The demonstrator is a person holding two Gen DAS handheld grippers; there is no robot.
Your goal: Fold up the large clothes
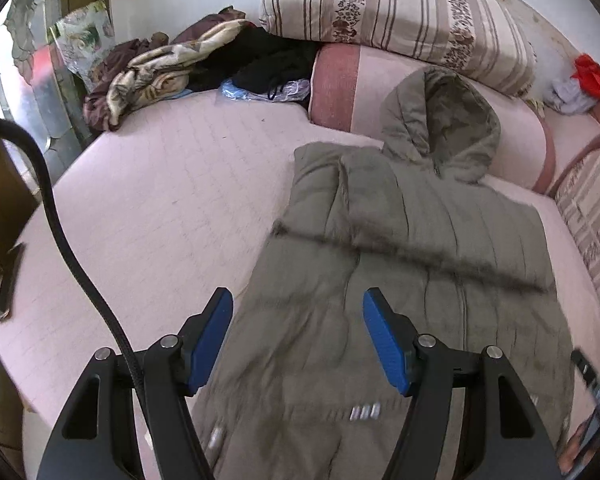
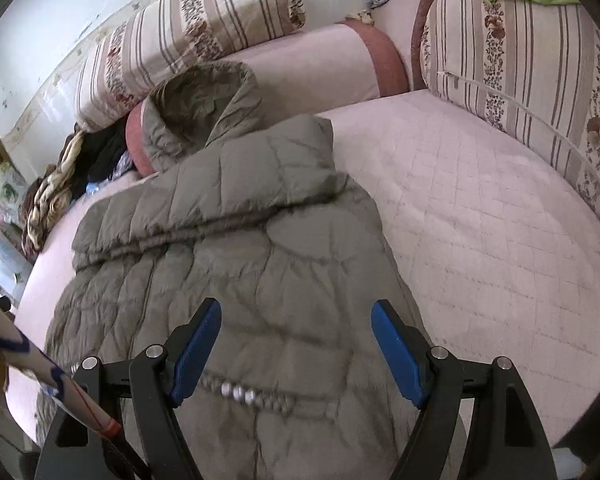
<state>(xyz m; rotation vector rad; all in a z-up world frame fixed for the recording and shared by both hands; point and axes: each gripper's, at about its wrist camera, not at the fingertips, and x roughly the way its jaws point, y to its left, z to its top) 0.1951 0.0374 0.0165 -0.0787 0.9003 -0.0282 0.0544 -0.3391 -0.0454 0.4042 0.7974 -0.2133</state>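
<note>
A grey-green quilted hooded jacket (image 1: 412, 248) lies flat on the pink mattress (image 1: 160, 200), hood (image 1: 440, 120) toward the bolster, both sleeves folded in across the body. A row of silver studs (image 1: 364, 412) shows near its lower part. My left gripper (image 1: 298, 320) is open and empty, hovering over the jacket's lower left part. In the right wrist view the jacket (image 2: 240, 248) fills the middle, hood (image 2: 200, 100) at the far end, studs (image 2: 252, 396) between the fingers. My right gripper (image 2: 296, 332) is open and empty above the jacket's lower right part.
A pink bolster (image 1: 340, 84) and striped floral cushions (image 1: 400, 12) line the far side; another striped cushion (image 2: 520, 60) stands at the right. A heap of clothes and blankets (image 1: 160, 68) lies at the far left. A dark object (image 1: 8, 280) lies at the mattress's left edge.
</note>
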